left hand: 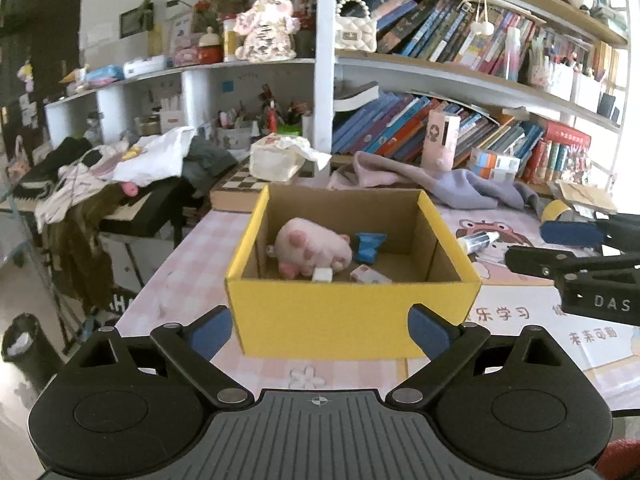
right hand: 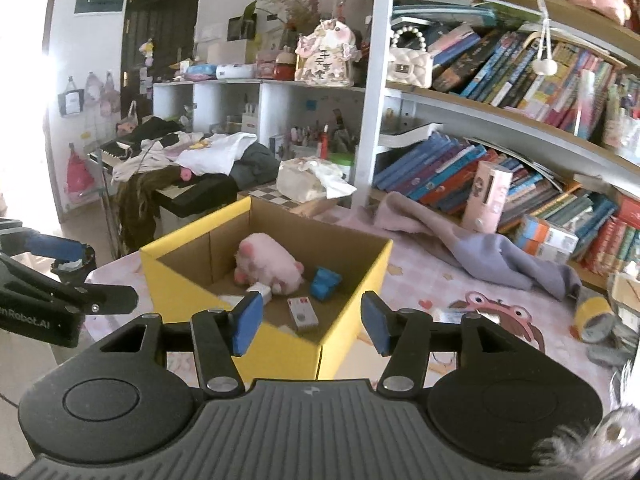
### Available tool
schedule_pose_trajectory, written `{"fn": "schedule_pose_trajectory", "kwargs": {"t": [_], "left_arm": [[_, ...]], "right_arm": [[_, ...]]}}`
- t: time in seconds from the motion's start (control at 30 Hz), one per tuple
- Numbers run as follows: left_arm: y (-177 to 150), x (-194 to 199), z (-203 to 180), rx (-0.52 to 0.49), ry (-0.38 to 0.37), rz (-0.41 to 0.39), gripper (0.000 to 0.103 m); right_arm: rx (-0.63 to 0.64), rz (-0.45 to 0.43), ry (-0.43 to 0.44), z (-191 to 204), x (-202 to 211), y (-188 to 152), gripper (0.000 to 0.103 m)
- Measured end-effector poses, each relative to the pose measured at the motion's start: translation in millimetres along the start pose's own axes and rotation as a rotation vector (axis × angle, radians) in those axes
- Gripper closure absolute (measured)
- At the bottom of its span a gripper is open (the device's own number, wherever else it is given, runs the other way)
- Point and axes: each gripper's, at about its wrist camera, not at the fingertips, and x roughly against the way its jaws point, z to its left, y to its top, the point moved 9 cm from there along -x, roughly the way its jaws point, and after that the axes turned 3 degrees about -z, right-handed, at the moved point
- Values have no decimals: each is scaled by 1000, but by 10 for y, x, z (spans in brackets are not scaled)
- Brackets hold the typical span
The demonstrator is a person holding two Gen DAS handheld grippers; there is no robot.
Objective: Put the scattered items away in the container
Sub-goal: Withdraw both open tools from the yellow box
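**Box part-filled, both grippers empty, loose items off to the right**

While both grippers hang near the yellow box (left hand: 352, 312), neither carries anything: left gripper (left hand: 320, 330) jaws spread wide, nothing between them; right gripper (right hand: 312, 326) likewise released, pads apart over the box's near corner.

Already in the box: pink plush (left hand: 314, 248), blue folded piece (left hand: 368, 246), small white block (left hand: 322, 275), small pink-and-white card (right hand: 303, 312).

Not yet in: a white tube (left hand: 478, 240) on the table mat just right of the box, and a yellow tape roll (right hand: 594, 316) further right.

Handling, my read:
- Tube: light, rigid, smooth, probably rolls. Grab mid-body, jaws across the long axis.
- Tape roll: light, stiff ring. Pinch through the wall, rim to core, not across the full diameter.
- Plush is soft and squashy, no need to touch.

View differences:
- Left wrist shows the tube clearly, plus the right gripper's finger coming in from the right edge.
- Right wrist shows the tape roll whole and the card face-up; the tube is mostly hidden behind its own right finger. Left gripper appears at its left edge.
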Motion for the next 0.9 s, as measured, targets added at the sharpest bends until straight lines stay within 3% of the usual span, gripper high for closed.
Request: {"fn": "schedule_pose_trajectory", "kwargs": {"t": [0.4, 0.57, 0.9], "left_arm": [[-468, 355, -56, 9, 7, 55, 6], [-601, 403, -179, -19, -24, 85, 4], [-683, 360, -594, -118, -135, 108, 3]], "right_arm": [[-4, 50, 4, 282, 443, -417, 50], [-12, 86, -15, 326, 553, -590, 49], [-27, 130, -106, 186, 755, -781, 31]]}}
